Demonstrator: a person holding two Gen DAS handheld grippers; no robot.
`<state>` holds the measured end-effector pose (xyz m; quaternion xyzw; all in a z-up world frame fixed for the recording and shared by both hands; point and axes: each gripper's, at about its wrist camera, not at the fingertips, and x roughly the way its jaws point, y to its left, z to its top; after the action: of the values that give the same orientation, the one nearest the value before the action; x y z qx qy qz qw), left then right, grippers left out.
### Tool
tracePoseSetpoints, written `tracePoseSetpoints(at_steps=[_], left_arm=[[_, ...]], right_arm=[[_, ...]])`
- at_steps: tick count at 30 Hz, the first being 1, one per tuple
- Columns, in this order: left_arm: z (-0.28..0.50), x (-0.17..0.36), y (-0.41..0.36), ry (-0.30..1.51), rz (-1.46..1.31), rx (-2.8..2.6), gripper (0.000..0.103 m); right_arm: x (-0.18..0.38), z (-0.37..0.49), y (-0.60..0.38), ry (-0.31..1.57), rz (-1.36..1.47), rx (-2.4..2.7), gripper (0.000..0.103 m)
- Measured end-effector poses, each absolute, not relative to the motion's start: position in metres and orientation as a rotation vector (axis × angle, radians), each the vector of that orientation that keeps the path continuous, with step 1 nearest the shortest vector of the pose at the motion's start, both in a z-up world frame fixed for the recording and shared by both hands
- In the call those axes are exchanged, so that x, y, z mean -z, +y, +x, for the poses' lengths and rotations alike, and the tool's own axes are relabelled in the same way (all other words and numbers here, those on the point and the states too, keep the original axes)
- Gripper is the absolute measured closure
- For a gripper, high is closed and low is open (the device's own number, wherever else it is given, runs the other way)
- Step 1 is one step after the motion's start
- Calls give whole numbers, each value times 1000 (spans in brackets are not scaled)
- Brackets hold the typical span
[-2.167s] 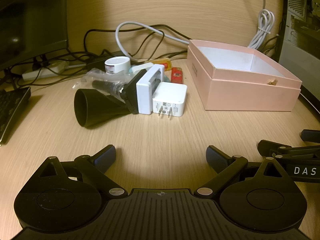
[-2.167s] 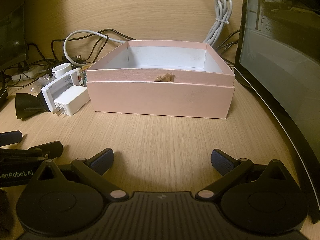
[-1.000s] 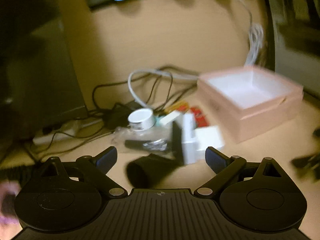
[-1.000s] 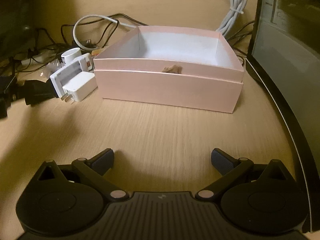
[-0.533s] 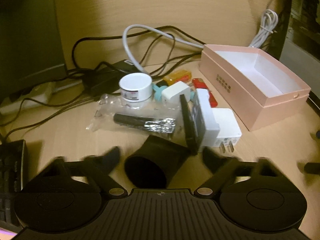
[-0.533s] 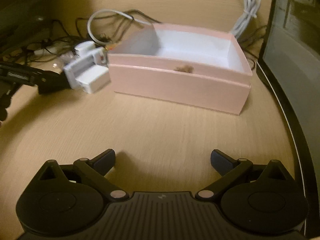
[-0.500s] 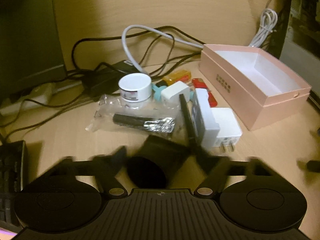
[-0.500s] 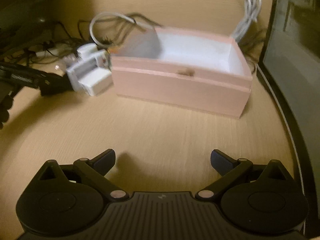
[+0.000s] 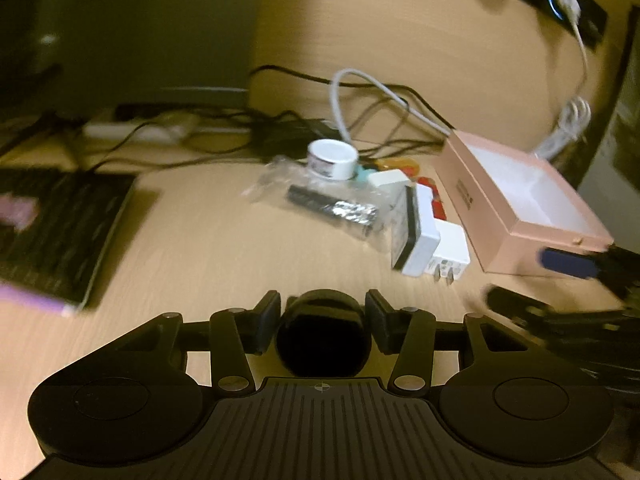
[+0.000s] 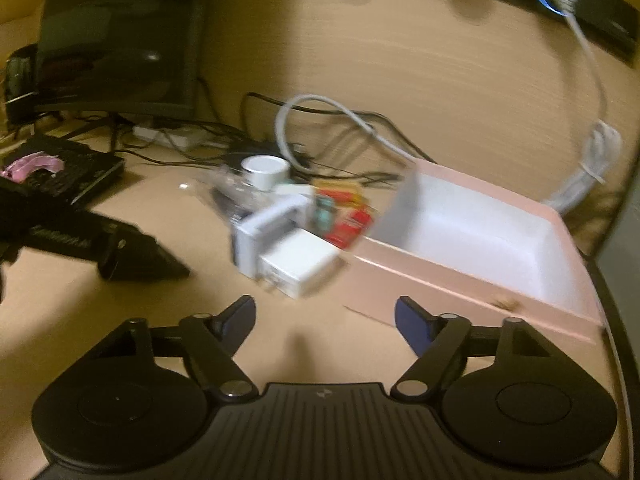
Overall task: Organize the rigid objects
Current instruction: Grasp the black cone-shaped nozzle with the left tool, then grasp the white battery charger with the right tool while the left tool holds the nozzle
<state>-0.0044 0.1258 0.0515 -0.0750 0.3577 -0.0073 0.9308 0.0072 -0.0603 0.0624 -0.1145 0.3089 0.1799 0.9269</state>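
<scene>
Black and round, the funnel [image 9: 323, 332] sits between the fingers of the left gripper [image 9: 322, 322], which pinch it on both sides, its wide mouth turned toward the camera. In the right wrist view the same funnel [image 10: 140, 258] appears at the left, above the wooden desk [image 10: 192, 312]. The right gripper [image 10: 325, 318] has its fingers spread and holds nothing. A pink box [image 9: 520, 204] stands open on the right side (its white inside shows nothing in it). Just beside the box lies a white charger [image 9: 448, 254], touching a white block with a black face [image 9: 412, 228]. Behind them are a white jar [image 9: 332, 158], a clear bag [image 9: 320, 196] and cables [image 9: 360, 96]. Both views are blurred.
</scene>
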Motion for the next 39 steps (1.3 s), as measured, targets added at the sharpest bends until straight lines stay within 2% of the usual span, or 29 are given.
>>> tracePoseSetpoints(at_steps=[4,14,23,25,30,36,39], left_arm=[[-28,-57,134,738,-181,-31,51],[-58,-46,149,784,-256,-94,52],[-49,-47,142,815,-180,-58,52],[-47,-46,140,815,-169,-45,52],[-42,-46,137,834,-149,-27,52],[-41,-43,136,841,-145,-29,51],[-43,-42,138,839,-167,-31,51]], right_arm=[[-56,15,-32,586,-313,-406,35],[-42,40,-1,602,-415,-502,35],[-35,69,8,620,-443,-530,35],[-34,74,7,632,-455,-530,26],[-31,92,13,706,-483,-558,16],[-35,120,19,835,-420,-618,14],[-35,117,22,835,-420,-647,14]])
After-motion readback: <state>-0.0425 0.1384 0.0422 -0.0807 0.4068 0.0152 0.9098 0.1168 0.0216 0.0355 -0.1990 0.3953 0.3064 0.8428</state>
